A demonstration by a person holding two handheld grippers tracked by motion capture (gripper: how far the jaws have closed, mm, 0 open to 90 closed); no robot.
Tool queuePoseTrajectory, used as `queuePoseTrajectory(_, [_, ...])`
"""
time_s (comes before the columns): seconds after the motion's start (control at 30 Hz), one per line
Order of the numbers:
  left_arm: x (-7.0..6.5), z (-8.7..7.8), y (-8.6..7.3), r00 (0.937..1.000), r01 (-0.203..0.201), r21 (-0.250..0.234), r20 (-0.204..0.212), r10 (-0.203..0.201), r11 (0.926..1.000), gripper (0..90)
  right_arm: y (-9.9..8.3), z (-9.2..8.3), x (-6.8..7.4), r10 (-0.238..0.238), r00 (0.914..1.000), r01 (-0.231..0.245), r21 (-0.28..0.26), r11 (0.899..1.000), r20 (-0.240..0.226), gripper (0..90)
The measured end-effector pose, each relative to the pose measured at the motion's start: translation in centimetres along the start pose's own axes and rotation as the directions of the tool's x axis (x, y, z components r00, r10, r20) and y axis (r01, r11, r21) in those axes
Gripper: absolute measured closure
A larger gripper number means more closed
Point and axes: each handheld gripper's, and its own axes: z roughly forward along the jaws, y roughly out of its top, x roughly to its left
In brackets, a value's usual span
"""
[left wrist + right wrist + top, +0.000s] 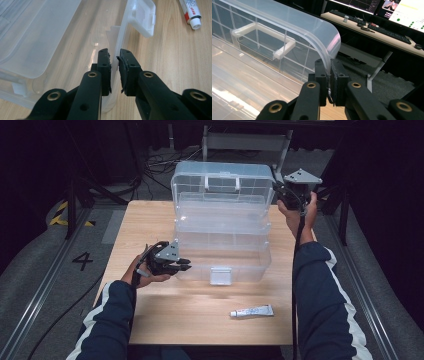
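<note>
Clear plastic storage box stands open mid-table, lid raised | left gripper pinches the box's front-left wall | right gripper pinches the lid's edge at its right corner | small tube lies on wooden table near the front.

Left gripper points level, jaws nearly closed; right gripper, raised farther off, is clamped.

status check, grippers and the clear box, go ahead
Left gripper shut on box front wall. Right gripper shut on lid edge, lid up. Tube lies clear.
</note>
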Motion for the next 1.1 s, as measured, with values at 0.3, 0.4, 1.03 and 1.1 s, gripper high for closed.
queuePoseTrajectory(0.3, [0.0,0.0,0.0,0.9998,-0.020,0.003,-0.003,0.020,0.9998,80.1,0.2,0.6,-0.3,0.004,0.9999,-0.004,0.003,1.000,-0.015,85.9])
queuePoseTrajectory(0.4, [0.0,0.0,0.0,0.9999,-0.014,-0.001,-0.002,0.014,0.9999,80.2,0.3,0.7,-0.2,0.012,0.9999,-0.011,0.010,1.000,-0.008,85.9])
queuePoseTrajectory(1.03, [0.2,0.1,-0.1,0.9998,-0.015,-0.011,0.010,0.015,0.9998,80.4,0.9,1.7,-0.8,0.042,0.9990,-0.042,0.046,0.998,-0.017,86.0])
queuePoseTrajectory(1.1, [0.3,0.0,-0.2,0.9998,-0.016,-0.011,0.015,0.016,0.9998,80.5,0.9,1.9,-0.8,0.042,0.9990,-0.041,0.049,0.998,-0.017,86.0])
